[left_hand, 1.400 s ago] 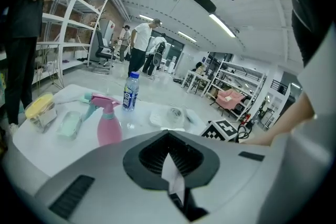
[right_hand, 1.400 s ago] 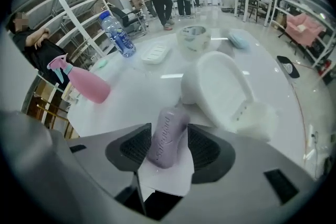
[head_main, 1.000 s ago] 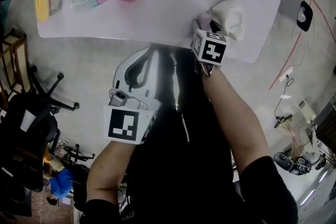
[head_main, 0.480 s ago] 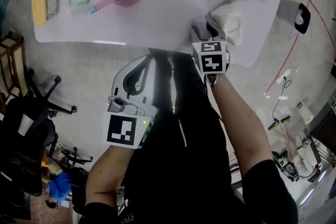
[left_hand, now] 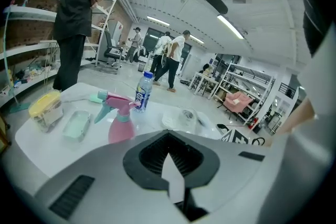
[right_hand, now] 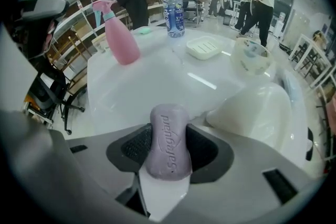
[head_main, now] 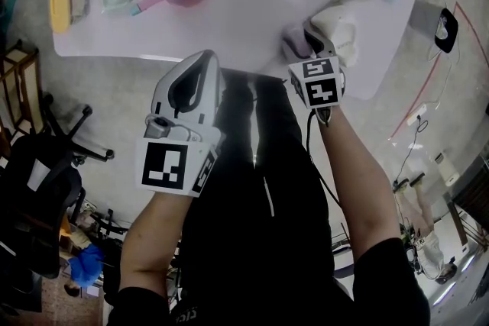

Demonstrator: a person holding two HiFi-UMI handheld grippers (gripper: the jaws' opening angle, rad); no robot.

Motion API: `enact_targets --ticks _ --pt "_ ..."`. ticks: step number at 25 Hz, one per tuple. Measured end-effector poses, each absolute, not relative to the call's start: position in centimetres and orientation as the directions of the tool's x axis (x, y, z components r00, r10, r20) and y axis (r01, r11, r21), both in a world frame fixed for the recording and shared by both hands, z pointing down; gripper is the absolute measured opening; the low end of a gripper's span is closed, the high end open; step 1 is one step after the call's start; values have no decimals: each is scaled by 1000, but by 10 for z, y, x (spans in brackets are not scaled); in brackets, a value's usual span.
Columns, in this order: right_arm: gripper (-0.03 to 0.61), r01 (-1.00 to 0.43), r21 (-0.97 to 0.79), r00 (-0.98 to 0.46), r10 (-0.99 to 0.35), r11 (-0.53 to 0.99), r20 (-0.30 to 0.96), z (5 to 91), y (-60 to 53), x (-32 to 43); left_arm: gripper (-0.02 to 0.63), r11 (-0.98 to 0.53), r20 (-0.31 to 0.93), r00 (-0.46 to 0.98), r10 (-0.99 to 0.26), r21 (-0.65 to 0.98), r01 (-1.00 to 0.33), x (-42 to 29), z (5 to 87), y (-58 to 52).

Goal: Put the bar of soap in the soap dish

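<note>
Lilac bar of soap [right_hand: 167, 134] is pinched by its narrow sides between the pads of the right gripper [right_hand: 169, 150], whose jaws have just been closing on it. Its long axis runs 6 to 12 o'clock in the right gripper view (embossed face toward the camera), far end pointing over the white table [right_hand: 157, 86], the ribbed white soap dish [right_hand: 203, 48] well apart at 1 o'clock. At the table's near edge, the left gripper [left_hand: 169, 157] has its jaws together on nothing.

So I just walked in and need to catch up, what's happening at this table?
A person works two handheld grippers. The right claw has just been closing on the purple bar of soap at the near edge of the table. The white soap dish farther back sits empty. The left claw holds nothing.
</note>
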State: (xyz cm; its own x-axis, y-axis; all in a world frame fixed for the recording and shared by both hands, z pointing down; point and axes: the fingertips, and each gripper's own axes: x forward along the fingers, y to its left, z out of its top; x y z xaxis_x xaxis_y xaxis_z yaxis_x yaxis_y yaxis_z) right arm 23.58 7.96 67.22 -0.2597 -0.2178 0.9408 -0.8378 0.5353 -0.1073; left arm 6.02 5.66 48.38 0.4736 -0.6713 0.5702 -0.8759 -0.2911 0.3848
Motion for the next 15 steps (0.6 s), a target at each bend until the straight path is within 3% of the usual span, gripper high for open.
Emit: enact_targets --ticks 15 --pt "210 -864 -202 -365 -298 461 882 637 73 236 9 -351 573 547 -610 424 -835 98 487 77"
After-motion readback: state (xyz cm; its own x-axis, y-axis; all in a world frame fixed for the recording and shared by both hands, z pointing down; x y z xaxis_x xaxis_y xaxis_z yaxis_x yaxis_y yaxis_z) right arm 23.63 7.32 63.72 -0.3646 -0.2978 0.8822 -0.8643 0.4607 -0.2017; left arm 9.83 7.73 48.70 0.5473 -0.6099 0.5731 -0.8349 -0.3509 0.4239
